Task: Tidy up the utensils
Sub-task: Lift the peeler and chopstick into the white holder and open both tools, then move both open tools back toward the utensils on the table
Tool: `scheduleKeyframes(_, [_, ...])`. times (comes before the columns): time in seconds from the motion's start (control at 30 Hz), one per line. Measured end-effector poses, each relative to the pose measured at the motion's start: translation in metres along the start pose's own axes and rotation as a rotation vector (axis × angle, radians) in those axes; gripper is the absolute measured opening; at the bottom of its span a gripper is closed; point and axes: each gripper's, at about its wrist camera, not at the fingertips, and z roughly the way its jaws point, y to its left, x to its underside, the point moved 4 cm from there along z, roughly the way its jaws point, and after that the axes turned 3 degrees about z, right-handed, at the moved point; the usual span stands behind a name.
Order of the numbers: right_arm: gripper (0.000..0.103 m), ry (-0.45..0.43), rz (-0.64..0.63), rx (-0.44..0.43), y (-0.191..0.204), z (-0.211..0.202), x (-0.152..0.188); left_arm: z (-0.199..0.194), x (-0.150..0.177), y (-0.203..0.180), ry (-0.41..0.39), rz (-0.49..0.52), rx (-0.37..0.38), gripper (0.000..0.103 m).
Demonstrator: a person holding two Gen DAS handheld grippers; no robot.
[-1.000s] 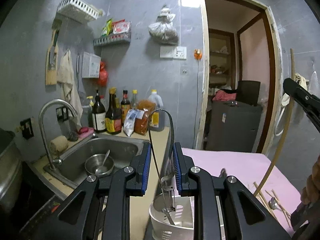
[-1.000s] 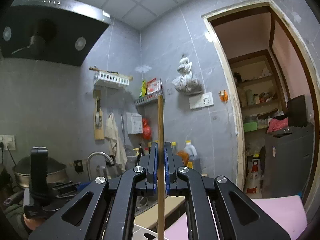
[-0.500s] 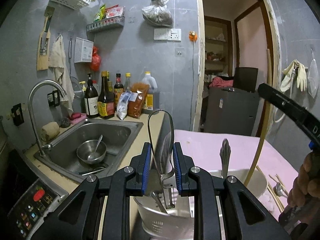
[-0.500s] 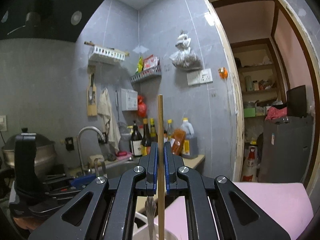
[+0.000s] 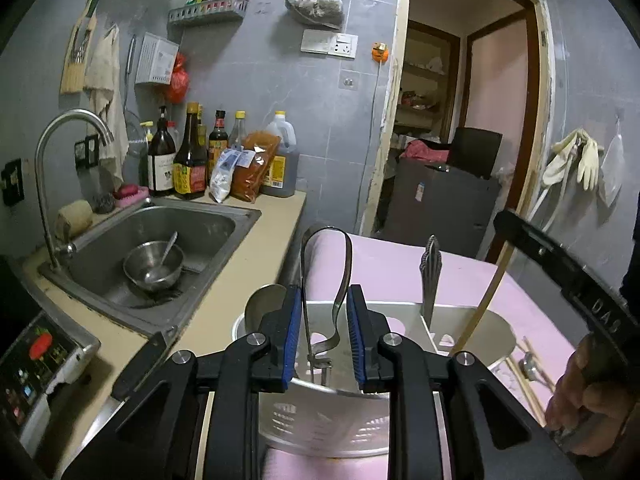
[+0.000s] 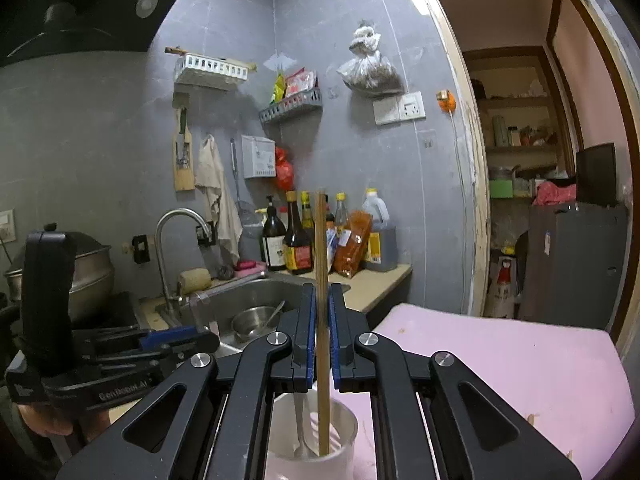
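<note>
A white slotted utensil holder (image 5: pixel 472 322) stands on the pink cloth, with a spoon (image 5: pixel 260 304) and a patterned metal handle (image 5: pixel 430 272) upright in it. My left gripper (image 5: pixel 323 332) is shut on a looped metal utensil (image 5: pixel 346 264) whose lower end hangs inside the holder. My right gripper (image 6: pixel 321 320) is shut on an upright wooden chopstick (image 6: pixel 321 248). The chopstick's lower end reaches into the holder (image 6: pixel 352 420), beside a metal utensil (image 6: pixel 300 420). The left view shows this chopstick (image 5: pixel 486 300) and the right gripper's body (image 5: pixel 560 272). The left gripper (image 6: pixel 200 340) appears at the left of the right view.
A steel sink (image 5: pixel 224 216) with a bowl (image 5: pixel 154 266) and tap (image 5: pixel 44 168) lies left of the holder. Bottles and bags (image 5: pixel 224 164) line the counter's back. A cooker panel (image 5: pixel 36 356) is at lower left. Loose chopsticks and a spoon (image 5: pixel 528 364) lie on the pink cloth (image 6: pixel 500 360).
Both grippers have sunk toward the holder while keeping their grips. The looped utensil and the chopstick now reach down into it. The holder fills more of both views.
</note>
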Motion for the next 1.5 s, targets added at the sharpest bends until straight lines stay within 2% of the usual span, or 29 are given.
scheduleKeyframes(0.1, [0.006,0.01,0.003,0.003,-0.001,-0.001,0.001,-0.007,-0.005,0.0,-0.028,-0.023,0.005,0.028])
scheduleKeyframes(0.17, [0.011,0.01,0.006,0.002,-0.002,-0.002,0.0,-0.014,-0.009,-0.001,-0.057,-0.043,0.012,0.037])
scheduleKeyframes(0.27, [0.023,-0.007,0.018,-0.005,-0.005,-0.008,-0.004,-0.025,-0.017,-0.003,-0.101,-0.062,0.017,0.038])
scheduleKeyframes(0.3, [0.023,-0.016,0.019,-0.007,-0.006,-0.011,-0.007,-0.028,-0.02,-0.004,-0.114,-0.066,0.016,0.04])
scheduleKeyframes(0.4, [0.026,-0.048,0.009,0.003,-0.008,-0.019,-0.015,-0.036,-0.027,-0.007,-0.152,-0.085,0.023,0.051])
scheduleKeyframes(0.53, [0.051,-0.112,0.01,0.026,-0.015,-0.039,-0.028,-0.044,-0.034,-0.018,-0.188,-0.082,0.012,0.062])
scheduleKeyframes(0.6, [0.057,-0.133,0.007,0.042,-0.019,-0.048,-0.032,-0.047,-0.036,-0.025,-0.205,-0.072,0.009,0.069])
scheduleKeyframes(0.67, [0.071,-0.156,0.001,0.058,-0.024,-0.06,-0.036,-0.048,-0.037,-0.034,-0.219,-0.067,0.014,0.081])
scheduleKeyframes(0.77, [0.082,-0.183,-0.012,0.089,-0.033,-0.078,-0.038,-0.052,-0.036,-0.048,-0.247,-0.06,0.023,0.092])
scheduleKeyframes(0.9, [0.095,-0.199,-0.017,0.128,-0.047,-0.101,-0.036,-0.055,-0.035,-0.069,-0.27,-0.045,0.048,0.098])
scheduleKeyframes(0.93, [0.102,-0.201,-0.018,0.14,-0.052,-0.107,-0.034,-0.055,-0.034,-0.074,-0.272,-0.041,0.057,0.098])
scheduleKeyframes(1.2, [0.103,-0.169,-0.017,0.257,-0.095,-0.15,-0.017,-0.05,-0.025,-0.117,-0.253,-0.017,0.128,0.099])
scheduleKeyframes(1.5, [0.103,-0.03,-0.025,0.365,-0.144,-0.173,0.012,-0.035,-0.001,-0.17,-0.158,0.085,0.165,0.099])
